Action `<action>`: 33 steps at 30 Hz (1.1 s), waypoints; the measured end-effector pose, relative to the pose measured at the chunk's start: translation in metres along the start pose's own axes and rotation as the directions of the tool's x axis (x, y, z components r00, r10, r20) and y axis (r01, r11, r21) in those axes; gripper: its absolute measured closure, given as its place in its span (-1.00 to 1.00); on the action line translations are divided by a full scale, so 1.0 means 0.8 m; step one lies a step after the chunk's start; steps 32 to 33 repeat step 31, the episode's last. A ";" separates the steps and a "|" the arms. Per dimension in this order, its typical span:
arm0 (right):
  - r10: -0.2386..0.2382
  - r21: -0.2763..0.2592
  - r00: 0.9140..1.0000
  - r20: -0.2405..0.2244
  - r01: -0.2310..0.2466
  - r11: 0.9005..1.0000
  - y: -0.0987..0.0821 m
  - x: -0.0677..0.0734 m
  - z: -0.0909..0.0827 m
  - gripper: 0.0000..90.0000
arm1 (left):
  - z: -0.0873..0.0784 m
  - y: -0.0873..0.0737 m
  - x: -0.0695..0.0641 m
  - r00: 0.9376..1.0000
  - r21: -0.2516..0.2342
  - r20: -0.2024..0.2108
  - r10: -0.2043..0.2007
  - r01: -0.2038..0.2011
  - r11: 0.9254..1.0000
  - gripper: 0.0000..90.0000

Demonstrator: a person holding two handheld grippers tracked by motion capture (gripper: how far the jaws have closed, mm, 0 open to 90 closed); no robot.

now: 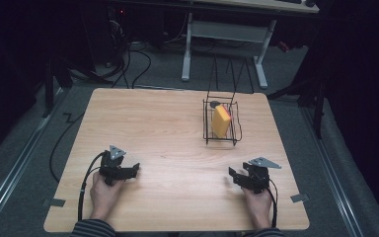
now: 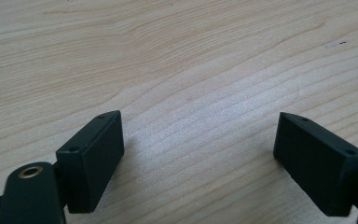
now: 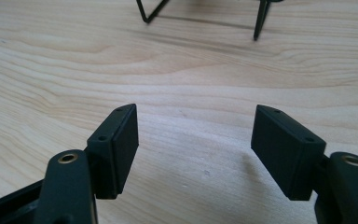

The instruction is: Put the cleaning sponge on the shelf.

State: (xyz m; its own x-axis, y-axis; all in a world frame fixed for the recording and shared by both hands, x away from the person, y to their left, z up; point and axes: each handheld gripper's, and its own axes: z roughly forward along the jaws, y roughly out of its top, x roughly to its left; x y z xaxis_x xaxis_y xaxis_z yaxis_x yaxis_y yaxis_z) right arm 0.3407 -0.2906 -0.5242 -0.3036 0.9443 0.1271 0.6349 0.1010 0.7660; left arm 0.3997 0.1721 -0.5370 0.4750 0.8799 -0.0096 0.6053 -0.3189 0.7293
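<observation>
My high camera looks down and forward at the whole table (image 1: 177,148). My two gripper cameras sit very close to the wood, looking along it. All three see the tabletop; the right one sees the basket's (image 3: 261,18) feet.

Black tongs (image 1: 137,169) on pale wood-grain bench (image 1: 168,133); yellow sponge (image 1: 221,121) in black wire basket (image 1: 207,123); striped sleeves (image 1: 93,228).

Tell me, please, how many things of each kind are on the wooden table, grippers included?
Black grippers: 2, left gripper and right gripper, both open and holding nothing
Black wire basket: 1
Yellow sponge, inside the basket: 1
Total: 4
</observation>
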 end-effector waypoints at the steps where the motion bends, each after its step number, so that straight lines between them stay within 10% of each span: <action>1: -0.003 0.001 1.000 0.003 0.003 1.000 -0.001 -0.001 0.001 -0.28 | 0.000 0.000 0.000 1.000 0.000 0.000 0.000 0.000 1.000 -0.63; 18: -0.091 0.077 0.990 0.103 0.083 0.994 -0.003 0.007 0.011 -0.31 | 0.000 0.000 0.000 1.000 0.000 0.000 -0.001 0.001 1.000 -0.63; 33: -0.107 0.078 0.989 0.100 0.099 0.992 -0.003 0.009 0.012 -0.30 | -0.001 -0.001 0.000 1.000 0.001 0.000 0.001 -0.001 1.000 -0.63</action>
